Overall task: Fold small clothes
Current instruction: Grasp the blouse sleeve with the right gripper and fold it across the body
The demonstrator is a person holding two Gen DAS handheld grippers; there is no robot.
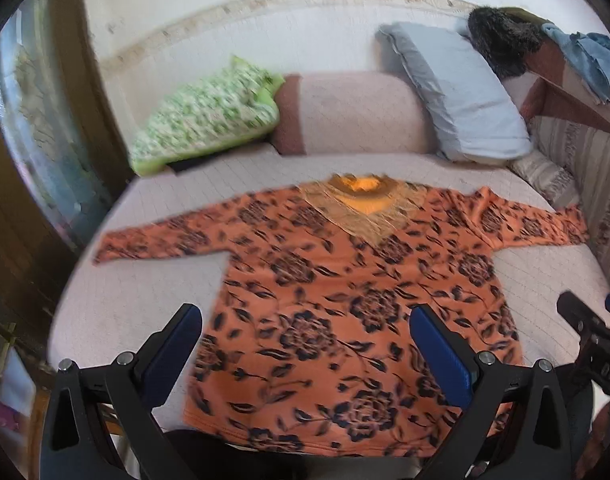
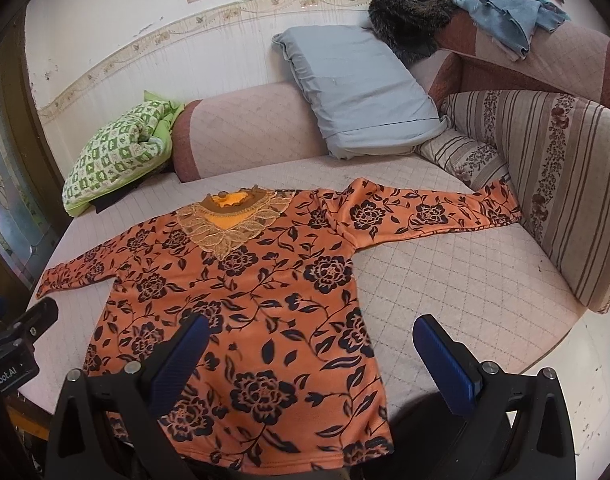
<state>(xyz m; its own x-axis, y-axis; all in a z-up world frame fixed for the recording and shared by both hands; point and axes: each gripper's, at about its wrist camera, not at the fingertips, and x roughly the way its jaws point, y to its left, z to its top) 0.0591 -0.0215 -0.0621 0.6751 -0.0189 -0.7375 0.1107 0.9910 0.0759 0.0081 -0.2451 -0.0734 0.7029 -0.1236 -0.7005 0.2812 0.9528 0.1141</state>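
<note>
right wrist view shows the orange floral top (image 2: 241, 304) lying flat and face up on the quilted sofa seat (image 2: 445, 280), neckline toward the backrest, both sleeves spread wide, hem at the near edge. the right tool (image 2: 311, 360) hangs above the lower right part of the body with its blue pads well apart and nothing between them. in the left wrist view the left tool (image 1: 305, 344) is likewise spread wide and empty over the hem, and that picture is blurred. no fold is made yet. the risks, as i judge them: the hem lies right at the seat's front edge, so a tug could drag the top off; the right sleeve (image 2: 445, 212) ends against the striped cushion (image 2: 545, 184) and may snag; pinching only the upper layer would leave a crooked fold.
</note>
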